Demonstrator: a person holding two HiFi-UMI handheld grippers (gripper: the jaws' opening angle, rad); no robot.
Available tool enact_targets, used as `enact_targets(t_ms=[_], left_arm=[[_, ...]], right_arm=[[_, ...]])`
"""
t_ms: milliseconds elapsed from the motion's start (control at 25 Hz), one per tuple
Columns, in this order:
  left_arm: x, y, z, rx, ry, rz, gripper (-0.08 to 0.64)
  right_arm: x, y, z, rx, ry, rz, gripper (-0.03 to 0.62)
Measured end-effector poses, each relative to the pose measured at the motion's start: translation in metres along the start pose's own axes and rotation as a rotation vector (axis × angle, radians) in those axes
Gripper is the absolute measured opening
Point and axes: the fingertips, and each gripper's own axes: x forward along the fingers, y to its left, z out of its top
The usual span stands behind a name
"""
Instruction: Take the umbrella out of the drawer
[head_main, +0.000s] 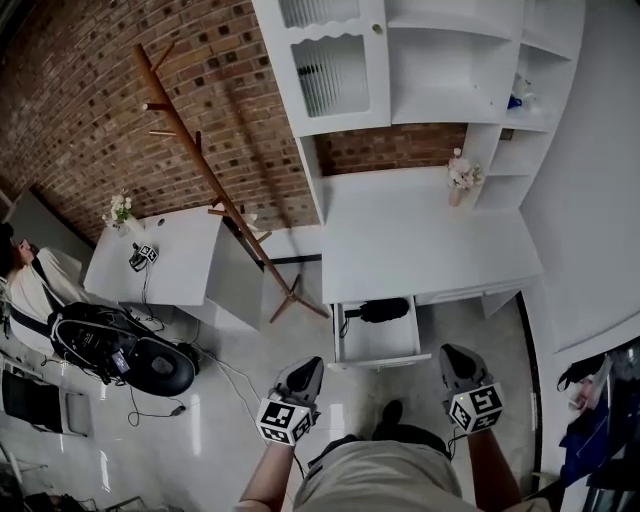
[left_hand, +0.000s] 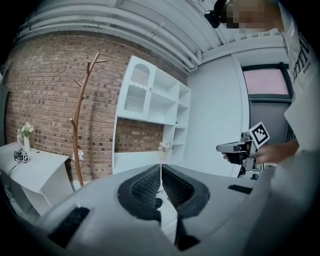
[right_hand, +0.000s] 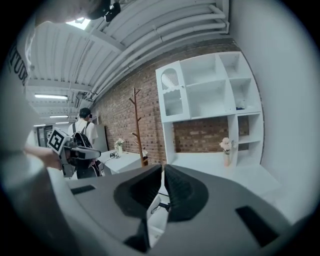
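**Open drawer, umbrella inside, both grippers short of it**

Shows a white pull-out drawer (head_main: 378, 358) standing open beneath a white desk top (head_main: 420, 240). Holds a black folded umbrella (head_main: 385, 310), laid crosswise against the drawer's back wall, touched by neither gripper. Places the left gripper (head_main: 305, 368) in front of the drawer's left corner, apart from it, jaws pressed together on nothing. Places the right gripper (head_main: 452, 352) in front of the drawer and off to its right, clear of its front, jaws likewise closed tip to tip and empty. Points both toward the drawer. Includes, left of the drawer, a brown wooden coat stand (head_main: 215, 185), and, beyond the drawer on the desk top, a small vase of pale flowers (head_main: 462, 178).
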Motion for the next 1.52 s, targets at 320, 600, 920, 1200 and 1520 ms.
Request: enact_targets(t_ms=[320,600,920,1200,1520], left_arm=[[0.045,-0.025,-0.01,0.055,0.058,-0.007,0.026],[0.082,-0.046,-0.016,0.097,0.116,-0.049,0.026],[0.124,-0.056,-0.02,0.18,0.148,-0.138,0.026],[0.159,-0.05,-0.036,0.233,0.189,-0.223,0.026],[0.202,-0.027,-0.054,0.359,0.265,-0.357,0.026]], right_arm=[[0.015,-0.038,-0.022,0.028,0.049,0.069,0.034],[0.015,-0.067,-0.035,0.072,0.047,0.057,0.034],[0.016,-0.079,-0.055,0.124,0.063,0.029,0.034],[0.021,-0.091,-0.069,0.15,0.066,-0.064,0.034],[0.035,-0.083,-0.074,0.189,0.115,-0.195,0.034]])
